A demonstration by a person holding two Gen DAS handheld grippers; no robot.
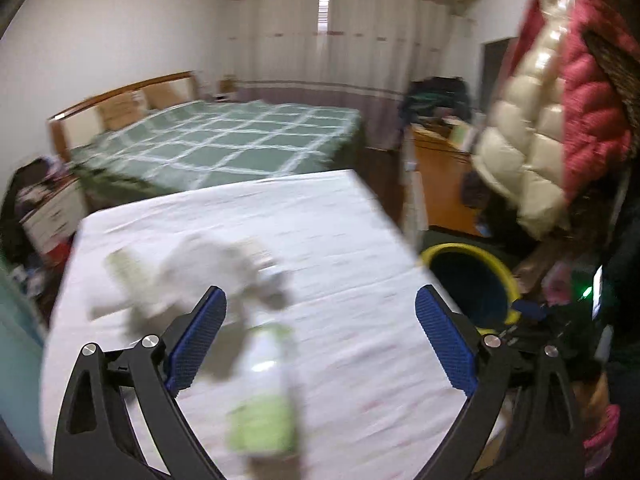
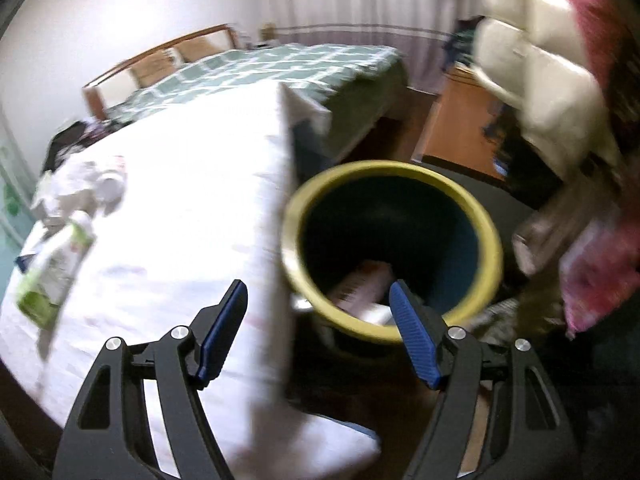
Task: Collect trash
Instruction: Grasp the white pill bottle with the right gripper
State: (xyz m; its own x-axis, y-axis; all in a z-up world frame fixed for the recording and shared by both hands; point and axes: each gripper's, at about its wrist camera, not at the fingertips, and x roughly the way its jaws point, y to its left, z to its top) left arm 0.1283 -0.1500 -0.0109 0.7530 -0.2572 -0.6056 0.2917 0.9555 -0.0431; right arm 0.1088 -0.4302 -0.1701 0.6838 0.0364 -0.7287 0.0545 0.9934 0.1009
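Black gripper (image 1: 320,300) frames, blue ribbed jaws, silver screws.

Your black left gripper (image 1: 320,322) with blue pads gaped wide and empty; your matching right gripper (image 2: 318,316) stood open, lower frame.

Both wrist views look down, sharing table (image 1: 340,216) and bin (image 2: 492,248).

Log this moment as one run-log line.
left gripper: open, empty | right gripper: open, empty | bottle, crumpled tissue: on table | bin: beside table, holds packet
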